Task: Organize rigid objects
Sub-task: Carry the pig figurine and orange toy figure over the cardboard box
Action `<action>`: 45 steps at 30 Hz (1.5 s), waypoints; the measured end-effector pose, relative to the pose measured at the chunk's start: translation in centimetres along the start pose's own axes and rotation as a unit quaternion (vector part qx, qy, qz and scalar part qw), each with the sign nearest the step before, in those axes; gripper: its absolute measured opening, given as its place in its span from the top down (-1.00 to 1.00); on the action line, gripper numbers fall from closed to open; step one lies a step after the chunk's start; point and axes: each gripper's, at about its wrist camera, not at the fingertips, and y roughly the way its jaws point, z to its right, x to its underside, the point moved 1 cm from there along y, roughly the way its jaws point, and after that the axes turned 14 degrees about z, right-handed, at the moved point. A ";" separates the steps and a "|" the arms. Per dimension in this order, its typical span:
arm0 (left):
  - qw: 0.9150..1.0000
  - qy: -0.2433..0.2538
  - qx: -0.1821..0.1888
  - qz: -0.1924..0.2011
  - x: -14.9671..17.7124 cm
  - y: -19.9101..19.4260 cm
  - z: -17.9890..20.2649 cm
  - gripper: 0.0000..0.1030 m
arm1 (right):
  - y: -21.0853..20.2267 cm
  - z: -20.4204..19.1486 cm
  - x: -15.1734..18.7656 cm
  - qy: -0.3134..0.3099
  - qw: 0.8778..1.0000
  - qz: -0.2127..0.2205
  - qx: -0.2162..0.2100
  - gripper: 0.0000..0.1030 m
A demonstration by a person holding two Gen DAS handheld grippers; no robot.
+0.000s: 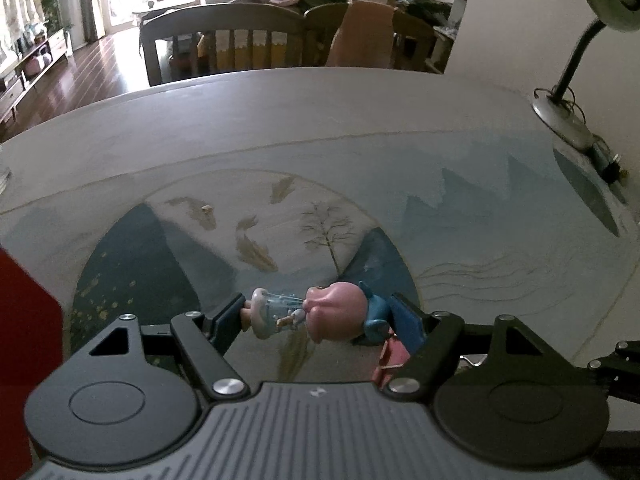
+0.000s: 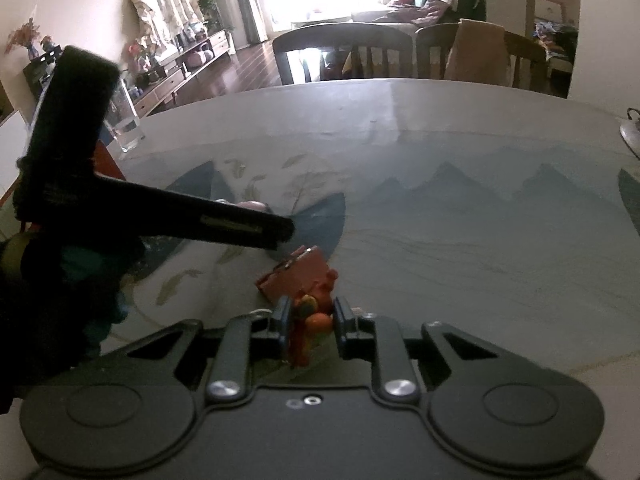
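My left gripper (image 1: 318, 318) is shut on a small figurine (image 1: 336, 314) with a big pink head, a pale blue dress and a blue cap. It lies sideways between the pads, feet at the left pad, cap at the right, just above the painted table mat (image 1: 280, 216). My right gripper (image 2: 311, 318) is shut on a small red and orange toy figure (image 2: 310, 314), which stands upright between narrow-set fingers. Right behind it lies a flat red box (image 2: 296, 270) with a metal edge. The left gripper's black body (image 2: 224, 220) crosses the right wrist view, and the pink head (image 2: 252, 205) peeks over it.
A drinking glass (image 2: 124, 120) stands at the table's far left, and a desk lamp (image 1: 560, 116) with its cable at the far right. A large red object (image 1: 24, 340) sits at the left edge. Wooden chairs (image 1: 224, 46) line the far side of the table.
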 end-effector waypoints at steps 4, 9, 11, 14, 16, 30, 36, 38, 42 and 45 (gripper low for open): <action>1.000 -0.010 0.001 0.006 -0.3 -1.8 -0.4 -0.51 | -1.4 0.3 -0.3 0.018 1.000 0.008 -0.001 0.60; 1.000 -0.017 0.004 0.017 -0.7 -4.4 -0.5 -0.51 | -3.5 0.1 -1.2 0.026 0.999 0.024 -0.007 0.60; 1.000 -0.016 0.005 0.019 -0.9 -5.4 -0.4 -0.51 | -4.5 -0.1 -1.7 0.029 0.999 0.031 -0.010 0.60; 1.000 -0.015 0.011 0.025 -1.1 -7.1 -0.3 -0.51 | -5.6 -0.5 -2.2 0.030 0.999 0.037 -0.016 0.60; 0.999 -0.012 0.012 0.028 -1.2 -8.3 -0.2 -0.51 | -6.2 -0.8 -2.6 0.030 0.999 0.038 -0.021 0.60; 0.998 -0.026 0.012 0.057 -1.8 -16.3 -3.3 -0.51 | -9.8 -6.2 -4.8 0.005 0.997 0.060 -0.048 0.60; 0.997 -0.032 0.005 0.071 -1.6 -19.2 -6.1 -0.51 | -10.1 -9.7 -5.5 -0.013 0.996 0.067 -0.061 0.60; 0.997 -0.033 0.002 0.075 -1.6 -20.1 -7.1 -0.51 | -10.1 -10.9 -5.7 -0.018 0.995 0.069 -0.064 0.60; 0.996 -0.035 -0.005 0.084 -1.6 -21.8 -9.3 -0.51 | -10.0 -13.4 -6.2 -0.029 0.994 0.075 -0.072 0.60; 0.995 -0.037 -0.013 0.090 -1.6 -23.0 -11.2 -0.51 | -9.7 -15.2 -6.5 -0.037 0.993 0.078 -0.077 0.60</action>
